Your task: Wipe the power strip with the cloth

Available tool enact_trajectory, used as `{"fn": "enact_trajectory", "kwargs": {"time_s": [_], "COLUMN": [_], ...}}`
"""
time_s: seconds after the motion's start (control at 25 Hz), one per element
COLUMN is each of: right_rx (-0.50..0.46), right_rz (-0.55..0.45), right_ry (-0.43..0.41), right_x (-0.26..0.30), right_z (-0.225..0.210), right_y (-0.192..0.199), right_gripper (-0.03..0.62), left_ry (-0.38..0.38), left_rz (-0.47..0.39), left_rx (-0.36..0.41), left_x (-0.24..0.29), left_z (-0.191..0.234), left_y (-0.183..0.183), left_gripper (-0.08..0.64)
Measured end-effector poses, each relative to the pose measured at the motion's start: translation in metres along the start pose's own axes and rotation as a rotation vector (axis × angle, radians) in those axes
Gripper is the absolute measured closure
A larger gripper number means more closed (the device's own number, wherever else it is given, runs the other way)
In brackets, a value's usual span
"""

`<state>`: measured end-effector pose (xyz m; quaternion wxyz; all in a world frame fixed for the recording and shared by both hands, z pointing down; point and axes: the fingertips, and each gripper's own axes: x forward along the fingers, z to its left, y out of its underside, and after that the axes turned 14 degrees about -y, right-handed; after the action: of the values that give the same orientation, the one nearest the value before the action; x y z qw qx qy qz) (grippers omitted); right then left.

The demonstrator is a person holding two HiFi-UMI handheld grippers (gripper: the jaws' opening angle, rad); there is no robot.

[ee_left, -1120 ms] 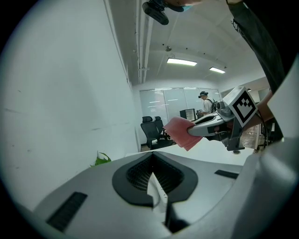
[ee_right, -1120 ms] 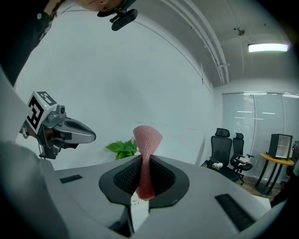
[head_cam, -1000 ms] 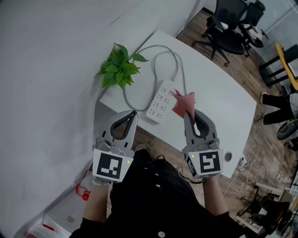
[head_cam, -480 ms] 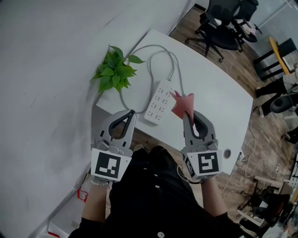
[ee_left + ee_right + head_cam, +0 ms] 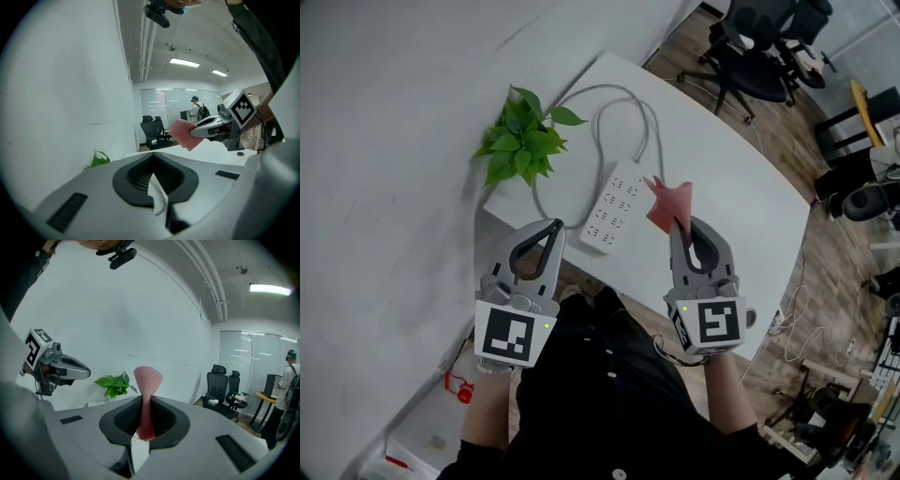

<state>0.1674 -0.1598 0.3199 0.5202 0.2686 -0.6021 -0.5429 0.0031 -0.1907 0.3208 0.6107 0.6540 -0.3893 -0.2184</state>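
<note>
Left of the power strip [image 5: 612,207], a green potted plant [image 5: 521,142] stands at the worktop [image 5: 741,202] edge against the white wall. The left gripper [image 5: 555,228] hovers just left of the strip's near end. Its fingers are pressed together with nothing between them, and its marker cube shows a black-and-white square pattern.

The white power strip lies flat on the worktop, its rows of sockets facing up. A grey cable [image 5: 630,97] loops away from its far end.

Just right of the strip, the right gripper [image 5: 679,223] has its fingers clamped on the pink cloth [image 5: 668,201]. The cloth is squeezed narrow between the pads and fans out beyond the tips. It is held in the air beside the strip's far half, and I cannot tell whether it touches the strip.

Far to the right of the strip, beyond the worktop, black office chairs [image 5: 759,42] stand on a wooden floor.
</note>
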Motion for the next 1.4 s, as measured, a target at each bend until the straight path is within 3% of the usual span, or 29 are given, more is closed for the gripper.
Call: {"fn": "enact_trajectory", "kwargs": {"time_s": [0.56,0.88,1.4], "right_rx": [-0.045,-0.018,-0.082], "right_rz": [0.094,0.173,0.34], "right_ry": [-0.054,-0.046,-0.081], "right_x": [0.037,0.063,0.111], "right_z": [-0.05,-0.078,-0.093], "right_y": [0.028,0.069,0.126], "right_gripper": [0.535,0.535,0.535], "left_ry": [-0.141,-0.199,-0.263], "left_rz": [0.053,0.081,0.114], "left_rx": [-0.02,-0.027,-0.026], "left_x": [-0.004,-0.012,-0.021], "left_z": [0.002,0.002,0.006], "left_y": [0.004,0.009,0.017], "left_gripper": [0.548,0.548,0.548]}}
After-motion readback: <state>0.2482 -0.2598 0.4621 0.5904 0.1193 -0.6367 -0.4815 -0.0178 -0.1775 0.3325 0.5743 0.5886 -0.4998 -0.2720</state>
